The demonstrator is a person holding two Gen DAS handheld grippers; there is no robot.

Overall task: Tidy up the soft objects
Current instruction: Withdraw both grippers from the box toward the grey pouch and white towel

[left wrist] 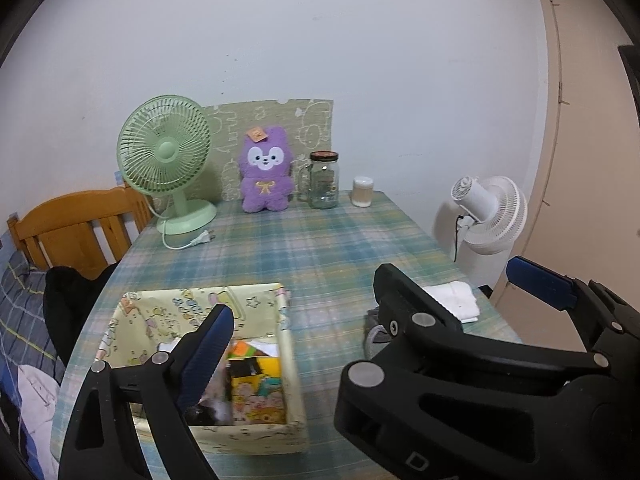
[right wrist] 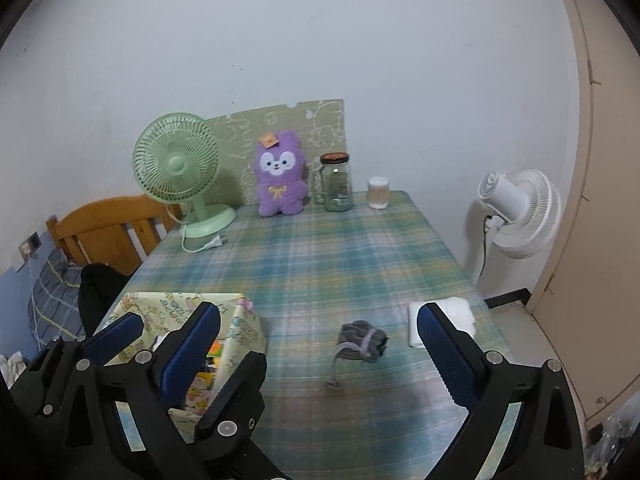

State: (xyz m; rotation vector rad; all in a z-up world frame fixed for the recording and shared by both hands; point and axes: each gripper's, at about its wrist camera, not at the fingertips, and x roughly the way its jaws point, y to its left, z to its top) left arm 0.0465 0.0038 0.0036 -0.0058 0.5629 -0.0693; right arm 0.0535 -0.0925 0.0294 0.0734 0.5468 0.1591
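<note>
A yellow cartoon-print fabric basket (left wrist: 290, 344) (right wrist: 250, 330) sits at the table's near left, with colourful soft items (left wrist: 260, 384) inside. A grey drawstring pouch (right wrist: 362, 340) lies on the plaid cloth to its right; the left wrist view shows only its edge (left wrist: 374, 330). A folded white cloth (right wrist: 460, 312) (left wrist: 460, 300) lies near the right edge. A purple plush (left wrist: 266, 170) (right wrist: 280, 174) sits at the back. My left gripper (left wrist: 376, 322) is open above the basket's right side. My right gripper (right wrist: 320, 360) is open and empty, above the pouch.
A green desk fan (left wrist: 166, 160), a glass jar (left wrist: 323, 180) and a small white container (left wrist: 362, 192) stand along the back wall. A white floor fan (right wrist: 516, 212) stands right of the table. A wooden bed frame (left wrist: 80, 228) and black cloth (left wrist: 72, 304) are at left.
</note>
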